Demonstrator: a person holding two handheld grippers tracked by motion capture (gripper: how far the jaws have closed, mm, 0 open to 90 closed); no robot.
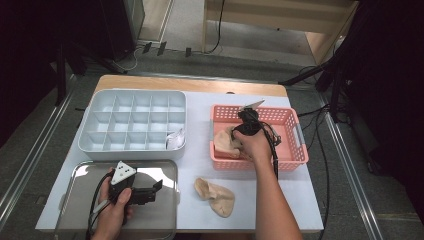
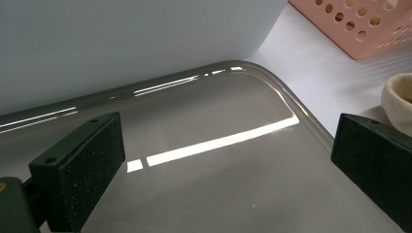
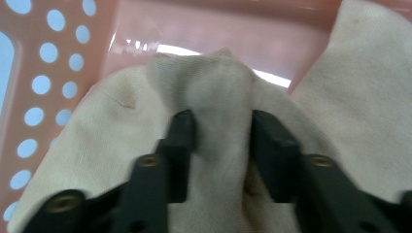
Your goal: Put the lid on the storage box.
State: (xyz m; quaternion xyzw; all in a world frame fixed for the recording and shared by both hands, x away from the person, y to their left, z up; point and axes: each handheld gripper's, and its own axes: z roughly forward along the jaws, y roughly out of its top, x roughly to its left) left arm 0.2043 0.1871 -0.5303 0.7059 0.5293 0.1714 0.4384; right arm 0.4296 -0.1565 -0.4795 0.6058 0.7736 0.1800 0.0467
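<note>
White table sheet [image 1: 200, 165], grey floor [image 1: 30, 150]

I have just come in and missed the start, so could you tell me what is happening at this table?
A person works with a gripper in each hand. The right gripper is down in the pink basket, its jaws pinching a fold of a beige cloth. The left gripper waits open above the metal tray. A second beige cloth lies on the table in front of the basket, and a white divided box stands behind the tray.

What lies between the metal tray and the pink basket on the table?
In the high view, a beige sock lies on the white table between the metal tray and the pink basket, nearer the front edge.
</note>
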